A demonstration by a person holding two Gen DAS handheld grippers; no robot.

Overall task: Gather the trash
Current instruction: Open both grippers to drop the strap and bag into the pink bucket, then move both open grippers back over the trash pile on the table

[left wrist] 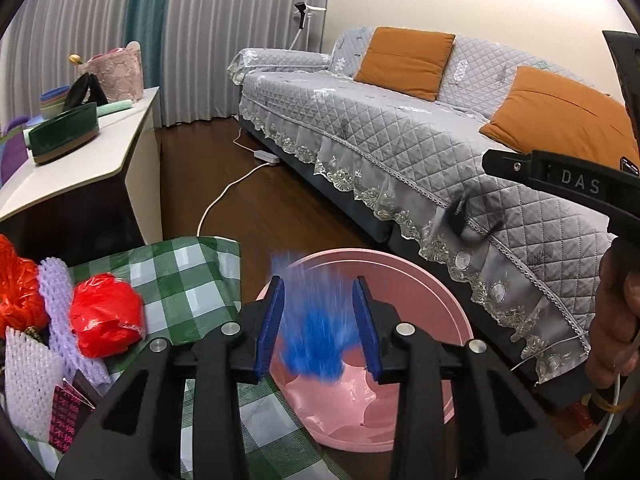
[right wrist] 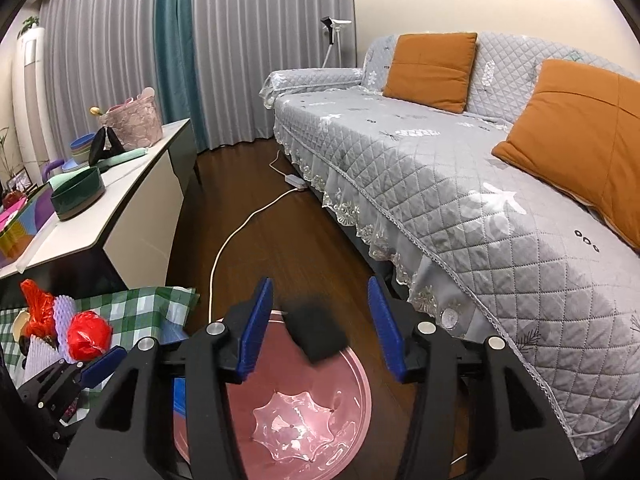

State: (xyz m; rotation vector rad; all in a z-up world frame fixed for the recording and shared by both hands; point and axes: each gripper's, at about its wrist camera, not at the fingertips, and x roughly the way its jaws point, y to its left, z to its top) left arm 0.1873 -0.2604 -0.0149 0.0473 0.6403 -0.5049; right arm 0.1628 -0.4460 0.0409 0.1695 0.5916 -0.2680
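While the left gripper (left wrist: 319,322) hangs over the pink basin (left wrist: 460,320), its jaws stand apart; a blurred blue scrap (left wrist: 316,344) sits between the pads, seemingly loose and clear of both. A red bag (left wrist: 105,320) lies on the checked cloth (left wrist: 184,272) near its edge. From the right wrist, the right gripper (right wrist: 322,330) gapes, and a black piece (right wrist: 318,332) floats untouched between its pads above the basin.

"DAS" on right tongs (left wrist: 460,216) body
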